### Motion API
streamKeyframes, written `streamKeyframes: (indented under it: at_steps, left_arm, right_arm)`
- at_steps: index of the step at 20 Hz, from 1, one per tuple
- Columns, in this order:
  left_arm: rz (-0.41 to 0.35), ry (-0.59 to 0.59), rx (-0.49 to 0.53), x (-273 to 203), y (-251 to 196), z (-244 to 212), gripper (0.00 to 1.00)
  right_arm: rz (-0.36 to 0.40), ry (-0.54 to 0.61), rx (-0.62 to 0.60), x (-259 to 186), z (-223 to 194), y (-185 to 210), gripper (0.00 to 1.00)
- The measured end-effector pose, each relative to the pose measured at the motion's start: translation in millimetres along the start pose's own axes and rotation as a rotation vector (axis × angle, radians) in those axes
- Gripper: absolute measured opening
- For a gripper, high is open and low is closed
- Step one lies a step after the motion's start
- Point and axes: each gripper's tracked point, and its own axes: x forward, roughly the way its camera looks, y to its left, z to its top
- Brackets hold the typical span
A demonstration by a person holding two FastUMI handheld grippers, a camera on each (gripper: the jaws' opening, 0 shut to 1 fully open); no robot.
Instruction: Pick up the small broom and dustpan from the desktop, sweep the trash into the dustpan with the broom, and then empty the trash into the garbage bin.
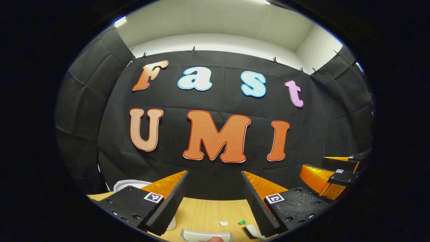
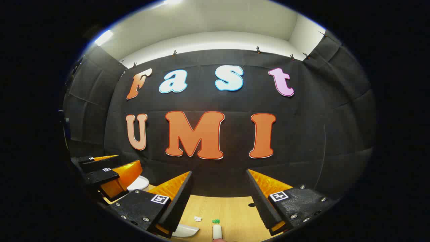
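Both grippers hang above the wooden desktop, facing the booth's back wall. My left gripper is open with nothing between its fingers. Below it lie a white scrap and a green scrap. A white dustpan edge shows at the bottom, and a white handle lies by the right finger. My right gripper is open and empty too. Under it lie the white scrap, the green scrap, a white handle and the dustpan.
A white bin stands at the desk's far left, also the bin behind the left gripper. The right gripper hovers at the right in the left gripper view. A fingertip shows at the bottom edge.
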Motion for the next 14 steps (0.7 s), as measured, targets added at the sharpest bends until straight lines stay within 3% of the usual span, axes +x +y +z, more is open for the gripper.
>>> streamKeyframes:
  at_steps: [14]
  left_arm:
    - [0.025, -0.026, -0.007, -2.8, 6.9, 5.4, 0.94]
  right_arm:
    - [0.078, 0.029, 0.033, 2.7, -13.3, 25.7, 0.92]
